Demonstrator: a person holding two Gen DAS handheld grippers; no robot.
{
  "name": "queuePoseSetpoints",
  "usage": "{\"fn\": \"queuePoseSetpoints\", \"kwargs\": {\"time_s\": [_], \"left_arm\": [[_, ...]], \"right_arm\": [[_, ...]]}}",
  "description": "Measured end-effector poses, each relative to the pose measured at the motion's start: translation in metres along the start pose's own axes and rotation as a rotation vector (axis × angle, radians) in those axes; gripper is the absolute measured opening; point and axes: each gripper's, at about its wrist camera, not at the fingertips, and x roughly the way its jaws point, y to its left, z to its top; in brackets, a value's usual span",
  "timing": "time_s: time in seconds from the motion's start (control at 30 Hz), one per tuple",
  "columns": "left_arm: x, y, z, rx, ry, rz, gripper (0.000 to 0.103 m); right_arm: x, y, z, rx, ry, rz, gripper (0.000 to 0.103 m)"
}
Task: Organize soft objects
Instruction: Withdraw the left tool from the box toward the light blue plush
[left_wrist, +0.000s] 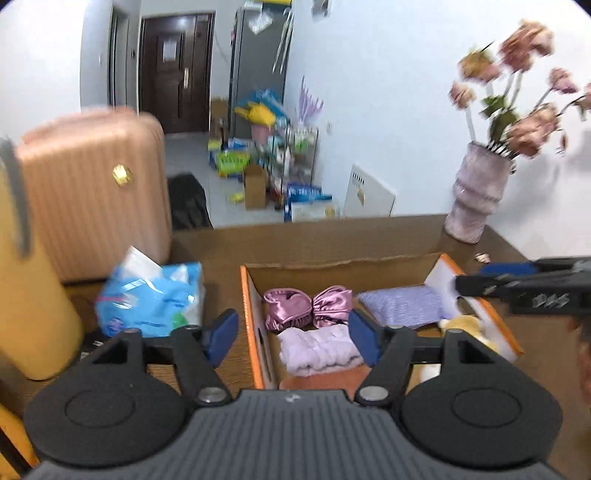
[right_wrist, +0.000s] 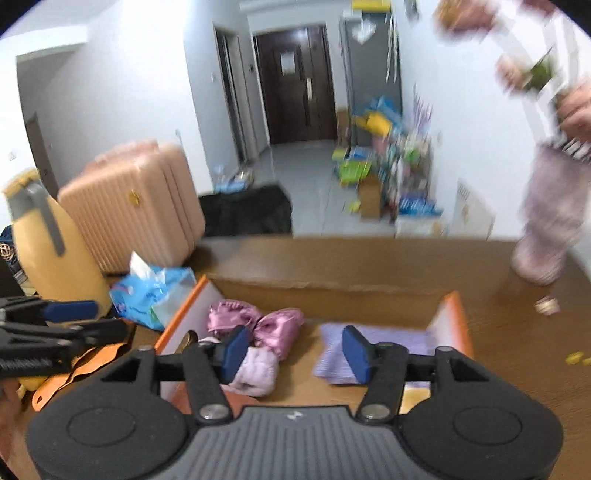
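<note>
An open cardboard box (left_wrist: 255, 325) (right_wrist: 456, 314) with orange edges sits on the brown table. Inside lie a shiny pink satin piece (left_wrist: 308, 306) (right_wrist: 258, 325), a fluffy lilac cloth (left_wrist: 317, 350) (right_wrist: 256, 371), a folded lavender cloth (left_wrist: 402, 306) (right_wrist: 373, 350) and something pale yellow (left_wrist: 465, 325). My left gripper (left_wrist: 293, 338) stands open above the box's left wall, nothing between its blue pads. My right gripper (right_wrist: 293, 354) hangs open over the box's middle, also empty. Each gripper shows at the edge of the other's view.
A blue tissue pack (left_wrist: 155, 299) (right_wrist: 151, 295) lies left of the box. A yellow jug (left_wrist: 29, 295) (right_wrist: 55, 243) and a pink suitcase (left_wrist: 96, 192) stand further left. A lilac vase (left_wrist: 476, 195) with flowers stands at the table's back right corner.
</note>
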Motion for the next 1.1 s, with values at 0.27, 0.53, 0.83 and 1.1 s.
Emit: {"fn": "queuePoseSetpoints", "kwargs": {"time_s": [0.27,0.53,0.83,1.1], "left_arm": [[-0.109,-0.042,-0.028,0.085,-0.094,-0.020,0.078],[-0.185,-0.068,-0.123,0.067,-0.167,-0.139,0.083],[-0.227,-0.084,-0.261,-0.031,-0.196,-0.180,0.085],[-0.180,-0.086,-0.270,-0.057,-0.101,-0.157,0.083]], "right_arm": [[-0.139,-0.018,-0.037,-0.039,-0.148,-0.028,0.062],[-0.227,-0.015,-0.138,-0.063,-0.281,0.016,0.063],[-0.265,0.014,-0.291,-0.005,-0.280,0.106,0.067],[-0.231,0.009,-0.313,0.074,-0.204,0.075,0.067]]}}
